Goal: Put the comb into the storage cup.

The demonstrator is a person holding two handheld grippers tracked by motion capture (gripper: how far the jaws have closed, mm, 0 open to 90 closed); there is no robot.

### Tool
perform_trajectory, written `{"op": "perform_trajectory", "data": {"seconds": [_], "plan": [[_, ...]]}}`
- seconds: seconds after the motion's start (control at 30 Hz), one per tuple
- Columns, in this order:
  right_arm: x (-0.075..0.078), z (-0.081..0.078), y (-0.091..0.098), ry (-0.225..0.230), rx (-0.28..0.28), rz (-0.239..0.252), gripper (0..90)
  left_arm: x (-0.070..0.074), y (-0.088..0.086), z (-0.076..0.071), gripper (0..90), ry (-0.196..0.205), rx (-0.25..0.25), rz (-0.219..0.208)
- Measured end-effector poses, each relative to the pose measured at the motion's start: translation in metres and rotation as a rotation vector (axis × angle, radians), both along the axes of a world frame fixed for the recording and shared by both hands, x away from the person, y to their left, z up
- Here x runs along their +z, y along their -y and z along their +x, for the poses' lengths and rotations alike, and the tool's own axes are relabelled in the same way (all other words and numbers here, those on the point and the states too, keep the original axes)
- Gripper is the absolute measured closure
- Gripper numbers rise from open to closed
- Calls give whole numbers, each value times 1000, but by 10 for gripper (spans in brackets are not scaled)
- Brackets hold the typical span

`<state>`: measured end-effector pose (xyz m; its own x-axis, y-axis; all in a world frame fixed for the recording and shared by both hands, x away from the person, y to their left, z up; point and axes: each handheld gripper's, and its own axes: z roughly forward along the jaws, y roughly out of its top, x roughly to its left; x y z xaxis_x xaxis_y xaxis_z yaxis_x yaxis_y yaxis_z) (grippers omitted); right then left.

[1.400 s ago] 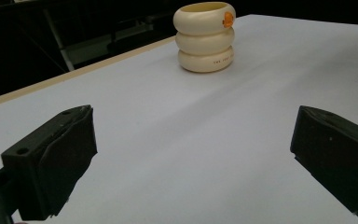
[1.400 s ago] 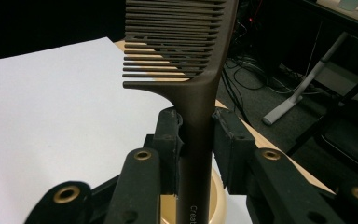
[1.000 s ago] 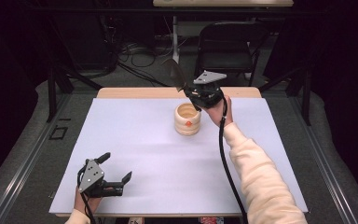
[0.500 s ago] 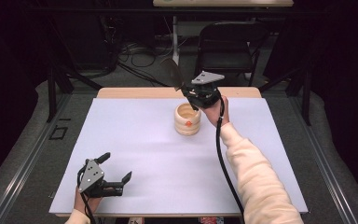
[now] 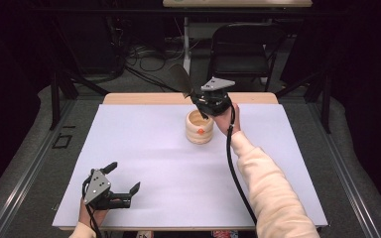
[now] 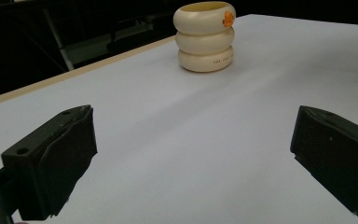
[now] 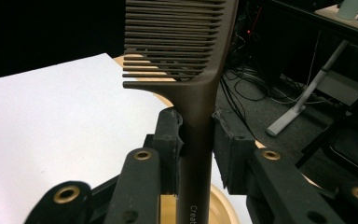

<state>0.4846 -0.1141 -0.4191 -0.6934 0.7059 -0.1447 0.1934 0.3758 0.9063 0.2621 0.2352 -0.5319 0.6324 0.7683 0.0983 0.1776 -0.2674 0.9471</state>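
My right gripper (image 5: 198, 100) hovers just above a cream ribbed cup (image 5: 199, 127) at the far middle of the table. It is shut on the handle of a dark brown comb (image 5: 181, 79), whose toothed end points up and to the left. In the right gripper view the comb (image 7: 182, 42) stands between the pads (image 7: 170, 140), with the cup's rim (image 7: 223, 205) below. My left gripper (image 5: 125, 177) rests open near the front left corner, nothing between its jaws. In the left gripper view the cup (image 6: 205, 37) stands far ahead of that gripper (image 6: 193, 154).
A white sheet (image 5: 144, 148) covers the wooden table, its bare edge (image 5: 144, 98) showing at the back. A black chair (image 5: 243, 47) and floor cables (image 5: 144, 54) lie beyond the table. Dark frame legs (image 5: 57, 94) stand at the left.
The right gripper has shifted slightly above the cup, and the comb's toothed end now sticks up to the left of it. The left gripper has stayed put.
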Motion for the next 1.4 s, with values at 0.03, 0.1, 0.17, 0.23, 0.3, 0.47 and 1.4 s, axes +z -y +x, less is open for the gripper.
{"op": "perform_trajectory", "data": {"seconds": [0.03,0.1,0.17,0.23,0.3,0.47,1.4], "plan": [[-1,0,0,-1,1,0,719,0,0,0,3,1,0,0],[-2,1,-1,-1,2,2,720,0,0,0,4,1,-1,0],[-3,2,-2,-1,4,8,720,0,0,0,3,2,0,0],[-4,2,-2,-4,6,8,720,0,0,0,4,2,0,0],[-6,3,-1,-6,8,18,720,0,0,0,4,4,-1,3],[-11,5,-1,-10,8,18,720,0,0,0,4,3,-2,0],[-43,13,0,-36,42,-27,720,0,0,0,4,3,-1,-1]]}}
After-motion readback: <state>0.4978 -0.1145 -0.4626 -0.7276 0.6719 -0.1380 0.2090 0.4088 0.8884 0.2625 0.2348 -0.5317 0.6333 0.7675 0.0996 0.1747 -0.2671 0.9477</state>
